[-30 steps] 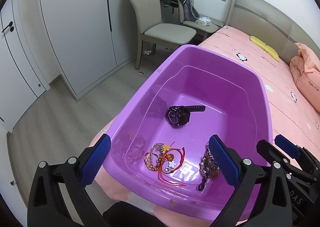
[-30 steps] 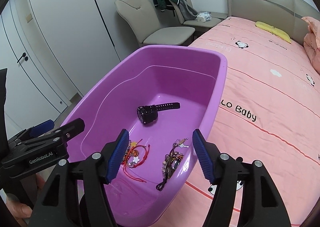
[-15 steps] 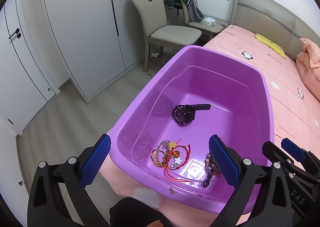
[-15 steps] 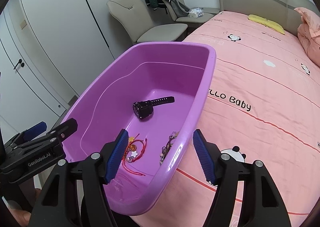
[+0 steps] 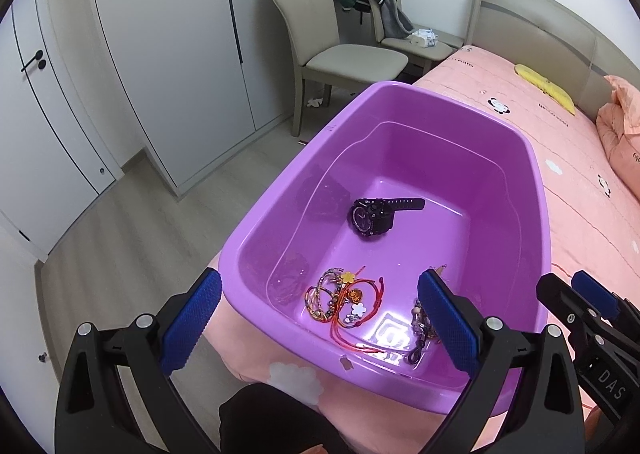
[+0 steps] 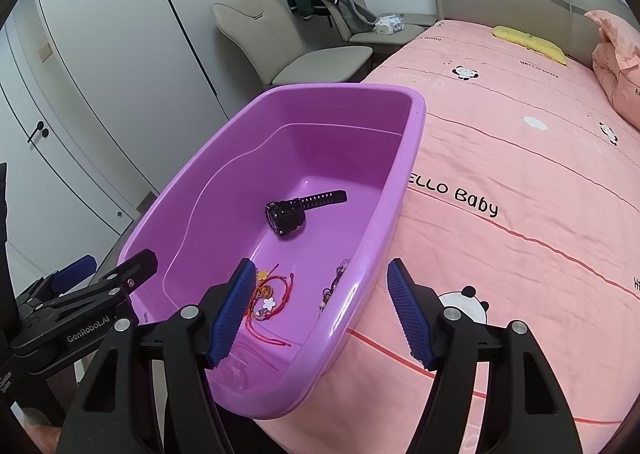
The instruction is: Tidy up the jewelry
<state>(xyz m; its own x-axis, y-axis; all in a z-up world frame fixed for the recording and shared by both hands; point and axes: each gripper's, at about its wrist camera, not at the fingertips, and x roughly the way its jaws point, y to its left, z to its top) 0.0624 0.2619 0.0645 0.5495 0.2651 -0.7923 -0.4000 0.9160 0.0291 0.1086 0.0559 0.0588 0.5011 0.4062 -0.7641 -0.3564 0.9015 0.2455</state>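
Observation:
A purple plastic tub (image 5: 280, 190) (image 6: 404, 158) sits on the corner of a pink bed. Inside lie a black watch (image 5: 374, 216) (image 6: 290, 212), a tangle of red-cord bracelets with flower charms (image 5: 344, 302) (image 6: 270, 296), and a beaded bracelet (image 5: 418, 326) (image 6: 332, 286). My left gripper (image 5: 320, 322) is open and empty, held above the tub's near end. My right gripper (image 6: 320, 310) is open and empty over the tub's right rim; it also shows at the right edge of the left wrist view (image 5: 580, 306).
The pink bedspread (image 6: 520, 182) spreads to the right, with a yellow cushion (image 6: 528, 38) and pink pillow (image 6: 616, 66) at the headboard. Two beige chairs (image 5: 340, 50), one with a jacket, stand by white wardrobes (image 5: 140, 54). Wooden floor lies to the left.
Both grippers have drawn back and up from the tub, so it looks smaller and farther. The right gripper has shifted right over the rim. The jewelry has not moved.

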